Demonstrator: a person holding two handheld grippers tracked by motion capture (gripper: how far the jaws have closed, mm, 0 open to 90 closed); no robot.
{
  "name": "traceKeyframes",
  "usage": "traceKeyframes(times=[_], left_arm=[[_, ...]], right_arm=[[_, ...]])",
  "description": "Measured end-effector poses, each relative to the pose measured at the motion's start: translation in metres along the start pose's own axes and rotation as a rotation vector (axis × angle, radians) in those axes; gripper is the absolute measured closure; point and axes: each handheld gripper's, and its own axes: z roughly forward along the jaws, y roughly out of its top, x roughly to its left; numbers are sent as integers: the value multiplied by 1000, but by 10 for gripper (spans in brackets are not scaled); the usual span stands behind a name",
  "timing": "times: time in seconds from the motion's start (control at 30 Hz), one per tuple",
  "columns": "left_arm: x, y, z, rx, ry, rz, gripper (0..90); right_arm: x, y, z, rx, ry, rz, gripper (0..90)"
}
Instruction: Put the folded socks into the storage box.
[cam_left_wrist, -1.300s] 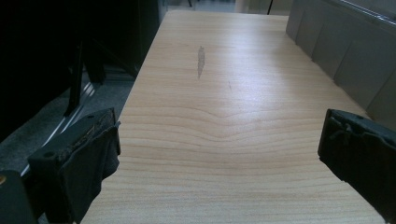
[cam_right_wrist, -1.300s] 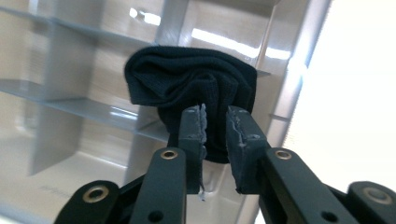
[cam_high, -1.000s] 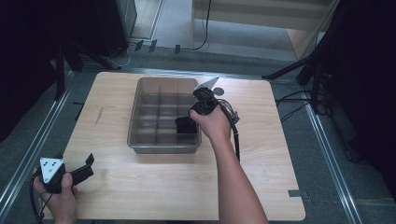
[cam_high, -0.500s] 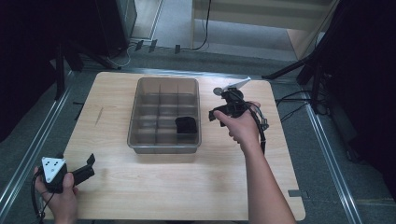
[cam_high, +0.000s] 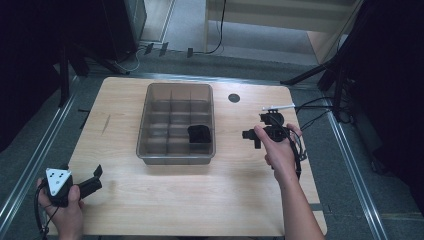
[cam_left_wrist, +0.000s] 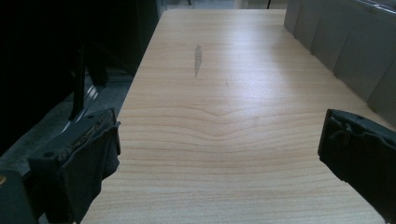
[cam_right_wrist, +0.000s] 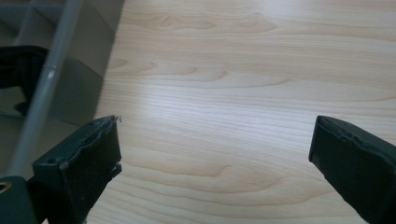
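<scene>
A grey divided tray (cam_high: 175, 161) stands in the middle of the wooden table. A black object (cam_high: 200, 134) lies in one of its front right compartments. My right gripper (cam_high: 248, 135) hovers to the right of the tray, pointing at it, open and holding nothing. The right gripper view has the tray's wall (cam_right_wrist: 70, 84) and the black object (cam_right_wrist: 18, 65) at the left, and bare wood between the jaws of the right gripper (cam_right_wrist: 215, 140). My left gripper (cam_high: 95, 177) rests at the table's front left corner, open and empty. In the left gripper view, the left gripper (cam_left_wrist: 219, 135) faces along the table.
A small black disc (cam_high: 234, 98) marks the table behind the right gripper. A dark streak (cam_high: 106, 124) lies left of the tray. The tray's side wall (cam_left_wrist: 345, 42) rises at the right of the left gripper view. Metal rails, cables and stand legs surround the table.
My right gripper has drawn back from over the tray to the right, leaving the black object in its compartment. The left gripper has hardly moved.
</scene>
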Motion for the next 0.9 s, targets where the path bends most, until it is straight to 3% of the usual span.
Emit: traceKeyframes(times=[0.33,0.37,0.43,0.63,0.9], left_arm=[[1,0,0,-1,-5,-5,0],[1,0,0,0,-4,-5,0],[1,0,0,0,-6,-7,0],[1,0,-1,-1,-7,-7,0],[0,0,-1,-2,-6,-6,0]], right_arm=[[-30,-55,-8,-215,-17,-16,20],[-30,-55,-8,-215,-17,-16,20],[-40,-74,-9,-278,-12,-7,20],[-62,-114,-10,-399,-4,19,19],[-88,-160,-9,-474,-36,11,20]])
